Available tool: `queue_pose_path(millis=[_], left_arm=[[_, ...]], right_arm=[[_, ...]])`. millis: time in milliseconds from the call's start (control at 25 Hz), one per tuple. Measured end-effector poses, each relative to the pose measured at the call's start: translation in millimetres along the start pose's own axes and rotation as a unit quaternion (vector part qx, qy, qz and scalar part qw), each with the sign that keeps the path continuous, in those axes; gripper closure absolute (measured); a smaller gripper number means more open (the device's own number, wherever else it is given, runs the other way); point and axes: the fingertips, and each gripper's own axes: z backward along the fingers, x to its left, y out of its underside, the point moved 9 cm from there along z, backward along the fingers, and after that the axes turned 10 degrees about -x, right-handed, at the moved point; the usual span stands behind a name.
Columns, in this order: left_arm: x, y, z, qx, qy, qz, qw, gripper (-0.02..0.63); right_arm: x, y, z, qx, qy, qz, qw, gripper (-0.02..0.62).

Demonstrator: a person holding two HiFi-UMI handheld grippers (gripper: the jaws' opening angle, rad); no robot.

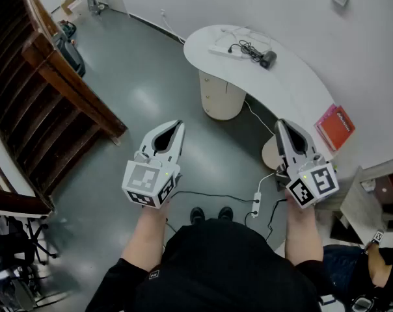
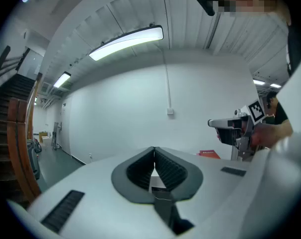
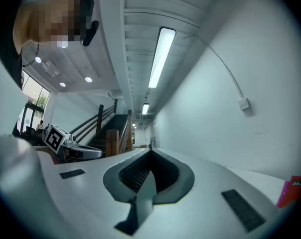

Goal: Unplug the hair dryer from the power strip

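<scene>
Only head view shows hair dryer (image 1: 268,58) and power strip (image 1: 224,51).

The floor (image 1: 144,96) is smooth and glossy, the stair rail (image 1: 66,77) wooden, the left hand-held gripper (image 1: 178,126) matt plastic.

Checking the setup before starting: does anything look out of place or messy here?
Nothing damaged or spilled. A white power strip lies on the floor by the person's shoes, black cables trailing across it. The hair dryer sits on the table beside a loosely tangled cord.
</scene>
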Motion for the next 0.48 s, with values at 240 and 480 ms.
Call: queue_pose_path(millis=[240, 480], left_arm=[[-10, 5, -4, 0.003, 0.001, 0.003, 1.0000, 0.592], [-21, 3, -10, -0.001, -0.002, 0.000, 1.0000, 0.592]], right_arm=[[-5, 1, 8, 0.002, -0.004, -0.003, 1.000, 0.561], [-17, -5, 20, -0.006, -0.001, -0.010, 1.000, 0.561]])
